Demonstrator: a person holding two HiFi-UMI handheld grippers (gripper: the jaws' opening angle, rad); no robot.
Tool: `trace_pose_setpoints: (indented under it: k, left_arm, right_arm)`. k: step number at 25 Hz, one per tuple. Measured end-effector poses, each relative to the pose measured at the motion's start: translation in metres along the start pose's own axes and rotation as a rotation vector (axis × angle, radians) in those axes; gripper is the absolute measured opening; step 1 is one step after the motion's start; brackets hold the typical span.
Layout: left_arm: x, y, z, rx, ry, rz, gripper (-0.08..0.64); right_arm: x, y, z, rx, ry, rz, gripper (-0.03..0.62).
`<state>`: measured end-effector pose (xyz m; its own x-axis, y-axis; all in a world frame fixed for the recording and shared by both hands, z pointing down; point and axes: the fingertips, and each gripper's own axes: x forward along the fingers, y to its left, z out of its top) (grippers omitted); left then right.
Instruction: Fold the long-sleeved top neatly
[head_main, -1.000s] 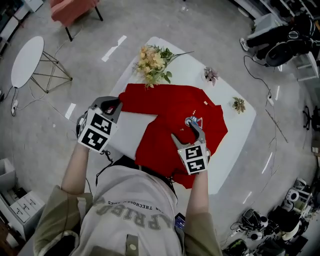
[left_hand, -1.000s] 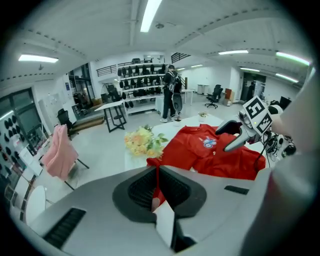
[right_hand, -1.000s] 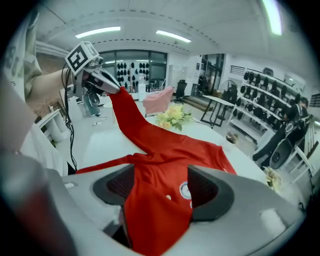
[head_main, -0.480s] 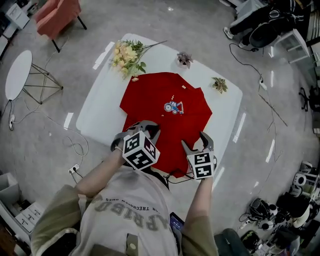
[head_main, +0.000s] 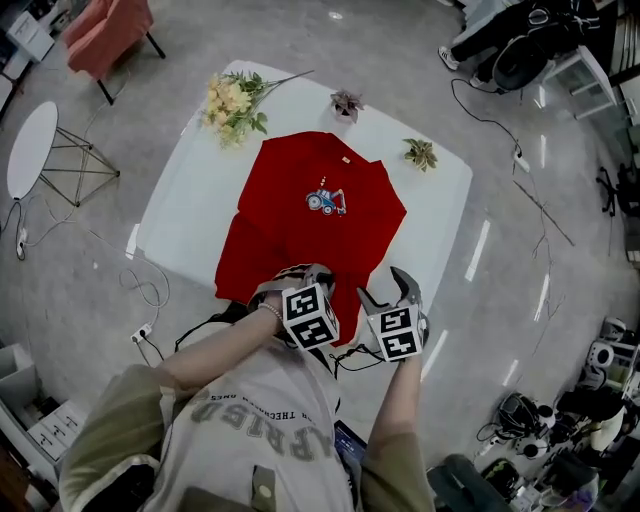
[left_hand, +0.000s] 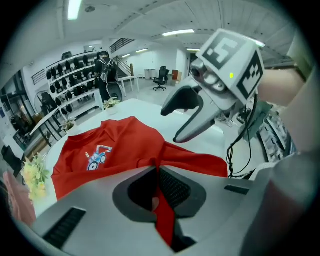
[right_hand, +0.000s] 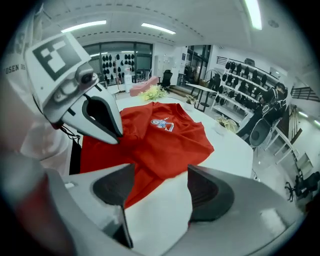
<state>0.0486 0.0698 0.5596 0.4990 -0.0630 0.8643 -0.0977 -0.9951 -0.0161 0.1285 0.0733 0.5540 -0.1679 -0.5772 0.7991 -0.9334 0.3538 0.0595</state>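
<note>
A pale grey sweatshirt (head_main: 262, 430) with dark arched lettering and olive sleeves (head_main: 110, 440) fills six o'clock of the head view. The left gripper (head_main: 300, 272) and right gripper (head_main: 384, 285) are grey with dark pads, each bearing a black-and-white marker cube (head_main: 310, 316). A black cable (head_main: 352, 358) hangs at six o'clock of them.

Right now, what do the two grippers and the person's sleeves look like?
Both the left gripper and the right gripper are grey, with curved jaws and dark ribbed pads. Each carries a white cube with black square markers. Black cables trail from them. The sleeves are olive.
</note>
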Motion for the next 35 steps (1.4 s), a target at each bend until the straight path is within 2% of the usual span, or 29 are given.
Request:
trace_pose_setpoints:
  k: [4, 6, 8, 9, 11, 13, 16, 19, 21, 22, 23, 24, 25, 27, 29, 32, 35]
  left_arm:
    - [0.020, -0.016, -0.010, 0.094, 0.033, 0.011, 0.025]
    - [0.017, -0.026, -0.013, 0.146, 0.018, -0.022, 0.039]
    - [0.001, -0.037, -0.015, 0.207, -0.017, -0.078, 0.191]
    - [-0.011, -0.039, -0.015, 0.232, -0.037, -0.097, 0.244]
    - [-0.036, -0.035, -0.022, 0.228, -0.071, -0.114, 0.255]
    - [-0.056, -0.016, -0.038, 0.145, -0.076, -0.094, 0.261]
    - [-0.064, 0.043, -0.080, -0.044, -0.024, 0.034, 0.262]
    - [-0.056, 0.096, -0.122, -0.245, 0.059, 0.145, 0.261]
    - [-0.048, 0.112, -0.140, -0.372, 0.095, 0.153, 0.261]
    - [-0.044, 0.115, -0.146, -0.428, 0.107, 0.143, 0.257]
    - [-0.041, 0.115, -0.151, -0.472, 0.115, 0.128, 0.230]
    - [-0.039, 0.114, -0.153, -0.499, 0.117, 0.112, 0.171]
    - [-0.038, 0.113, -0.155, -0.508, 0.115, 0.103, 0.117]
    - [-0.041, 0.110, -0.157, -0.497, 0.102, 0.100, 0.039]
    - [-0.048, 0.109, -0.158, -0.494, 0.080, 0.099, 0.025]
    - [-0.067, 0.107, -0.161, -0.511, 0.044, 0.108, 0.023]
    - [-0.076, 0.102, -0.178, -0.505, 0.066, 0.116, 0.023]
  right_arm:
    - [0.000, -0.003, -0.012, -0.012, 0.024, 0.015, 0.334]
    - [0.002, -0.003, -0.012, -0.016, 0.020, 0.022, 0.334]
    - [0.004, -0.001, -0.010, -0.013, 0.027, 0.032, 0.334]
    - [0.005, 0.001, -0.009, -0.013, 0.033, 0.037, 0.334]
    - [0.009, 0.005, -0.003, -0.017, 0.032, 0.048, 0.334]
    - [0.013, 0.011, 0.006, -0.016, 0.015, 0.060, 0.334]
    - [0.017, 0.023, 0.025, 0.013, -0.029, 0.098, 0.334]
    - [0.033, 0.041, 0.034, 0.061, -0.020, 0.152, 0.334]
    - [0.047, 0.049, 0.032, 0.090, 0.029, 0.164, 0.319]
    - [0.054, 0.052, 0.029, 0.106, 0.060, 0.171, 0.263]
    - [0.059, 0.056, 0.026, 0.121, 0.090, 0.180, 0.233]
    - [0.063, 0.059, 0.024, 0.132, 0.115, 0.188, 0.197]
    - [0.065, 0.061, 0.022, 0.137, 0.135, 0.192, 0.128]
    - [0.064, 0.063, 0.020, 0.136, 0.150, 0.195, 0.050]
    - [0.058, 0.062, 0.022, 0.134, 0.139, 0.195, 0.023]
    - [0.041, 0.053, 0.022, 0.121, 0.121, 0.159, 0.020]
    - [0.030, 0.043, 0.008, 0.136, 0.135, 0.115, 0.020]
